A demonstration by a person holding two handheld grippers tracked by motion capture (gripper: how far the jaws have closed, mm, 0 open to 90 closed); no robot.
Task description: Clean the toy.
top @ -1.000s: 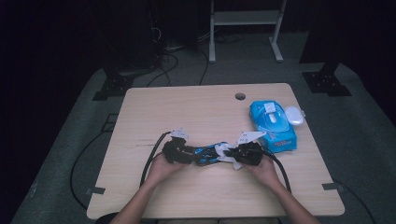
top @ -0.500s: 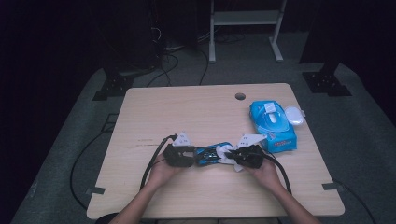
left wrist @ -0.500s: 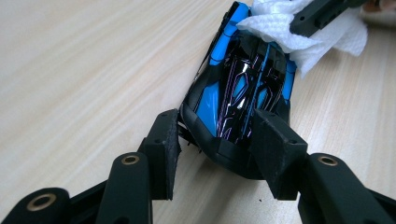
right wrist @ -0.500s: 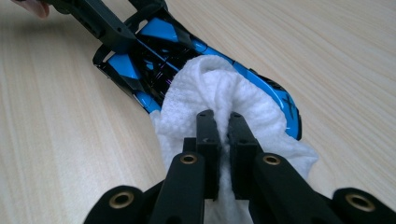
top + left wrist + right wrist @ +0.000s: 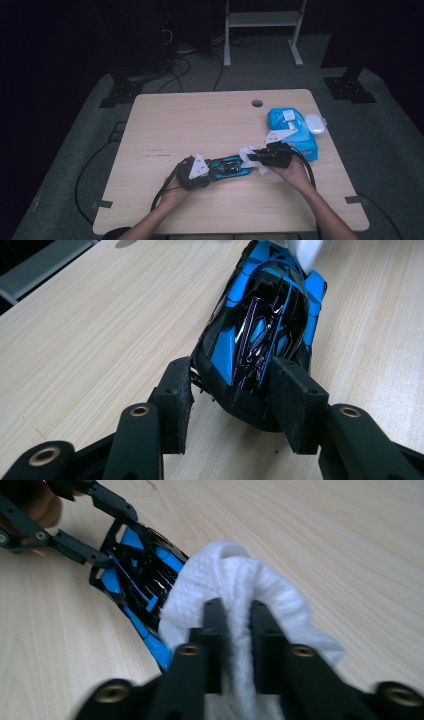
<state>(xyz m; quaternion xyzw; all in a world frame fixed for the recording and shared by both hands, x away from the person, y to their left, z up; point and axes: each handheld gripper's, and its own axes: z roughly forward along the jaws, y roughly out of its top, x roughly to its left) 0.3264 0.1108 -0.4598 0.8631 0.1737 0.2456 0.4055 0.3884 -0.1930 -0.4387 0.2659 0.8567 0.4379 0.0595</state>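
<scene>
A blue and black toy car [image 5: 230, 167] lies on the wooden table [image 5: 200, 120] near its front edge. My left gripper [image 5: 212, 172] holds one end of it. In the left gripper view the jaws [image 5: 232, 377] have closed in on the car [image 5: 265, 315], one pad on each flank. My right gripper [image 5: 252, 156] is at the car's other end, with a crumpled white wipe [image 5: 246, 151] in it. In the right gripper view its jaws [image 5: 237, 605] have just been opening, though the wipe [image 5: 225, 575] still fills the narrow gap. The wipe drapes over the car's tip [image 5: 140, 575].
A blue pack of wet wipes [image 5: 295, 132] with a round white lid [image 5: 315, 123] lies at the table's right side, just behind the right hand. A small round hole [image 5: 257, 103] sits near the far edge. Cables trail from both grippers over the near edge.
The left gripper and the car have slid a little towards the near edge. The right gripper has lifted slightly with the wipe, moving out to the car's right end.
</scene>
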